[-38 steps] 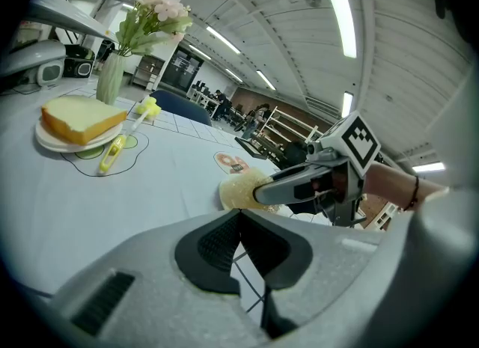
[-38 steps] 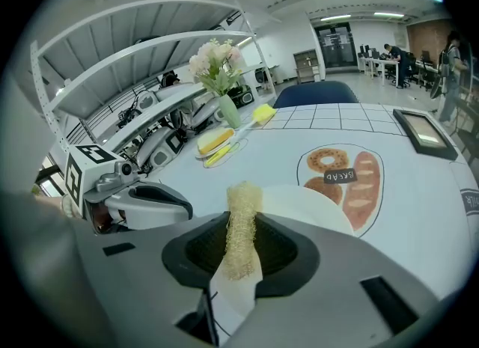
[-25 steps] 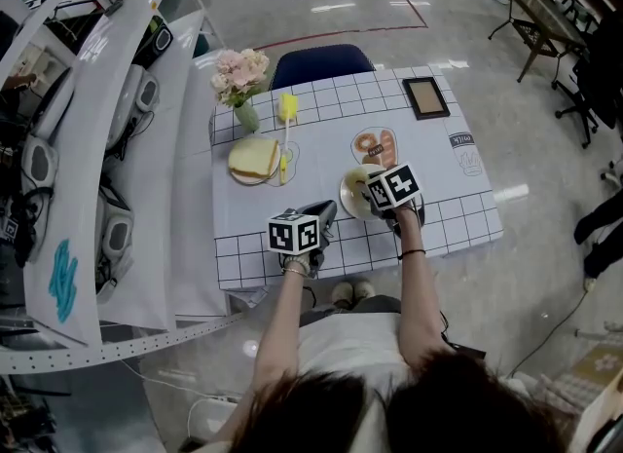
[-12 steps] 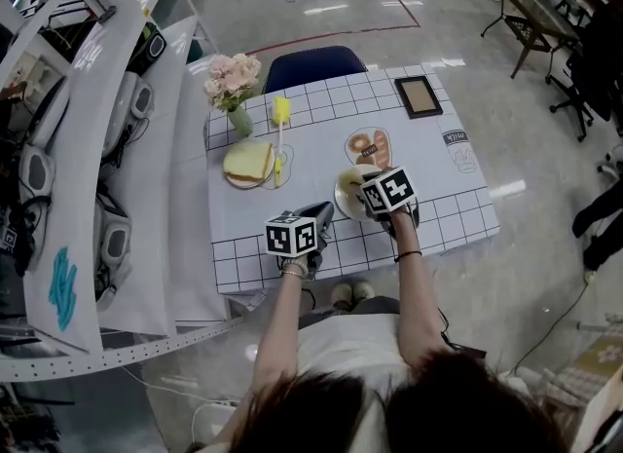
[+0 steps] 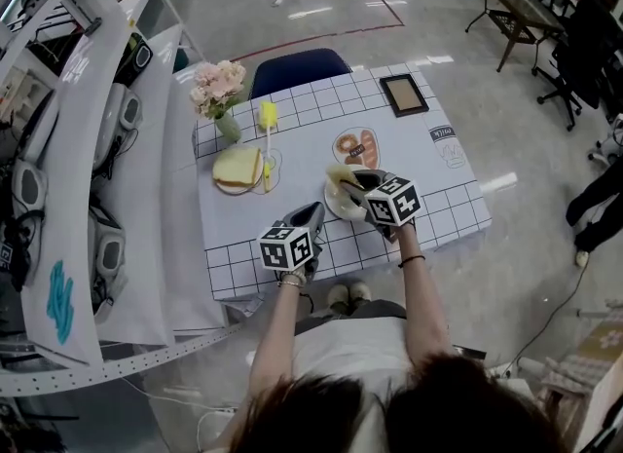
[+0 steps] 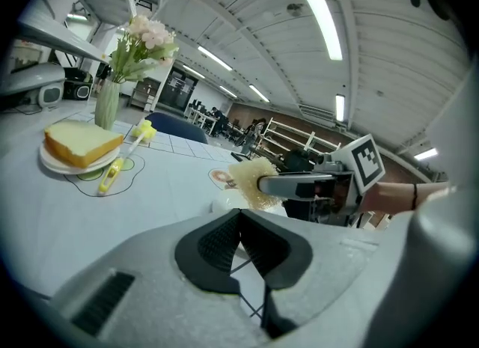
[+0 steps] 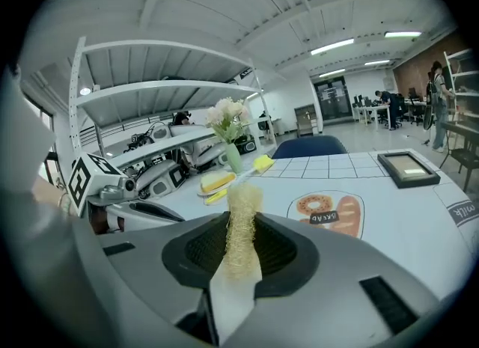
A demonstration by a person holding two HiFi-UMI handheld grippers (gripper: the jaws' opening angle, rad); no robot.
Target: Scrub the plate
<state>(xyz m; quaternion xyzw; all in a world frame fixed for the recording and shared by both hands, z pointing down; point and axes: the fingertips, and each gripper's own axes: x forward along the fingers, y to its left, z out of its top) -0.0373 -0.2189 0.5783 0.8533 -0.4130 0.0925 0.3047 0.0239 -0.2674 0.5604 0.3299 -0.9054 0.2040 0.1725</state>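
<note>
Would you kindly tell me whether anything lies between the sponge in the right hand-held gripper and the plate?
Nothing visible does. The right hand-held gripper holds the sponge over the plate; the bread and brush lie off to the left.

— What is the surface [image 5: 292, 164] showing?
— White, with a thin black grid running along its far and near edges, and an orange-brown bread print [image 5: 352, 147] sitting on the plain middle.
— And the plate [image 5: 336, 206]?
— It's looking plain white. The loofah [image 7: 243, 219] in the right gripper's [image 7: 241, 249] jaws is showing pale straw yellow, coarse-fibred.
— The grippers themselves?
— The left gripper [image 6: 239, 234] and the right are both showing grey shells with black ribbed pads, each carrying a cube of black-and-white square markers.
— Farther back?
— The flowers [image 5: 216, 79] are showing pink, the vase [image 5: 228, 128] pale green, the brush [image 5: 266, 139] bright yellow, the chair [image 5: 297, 66] navy.
</note>
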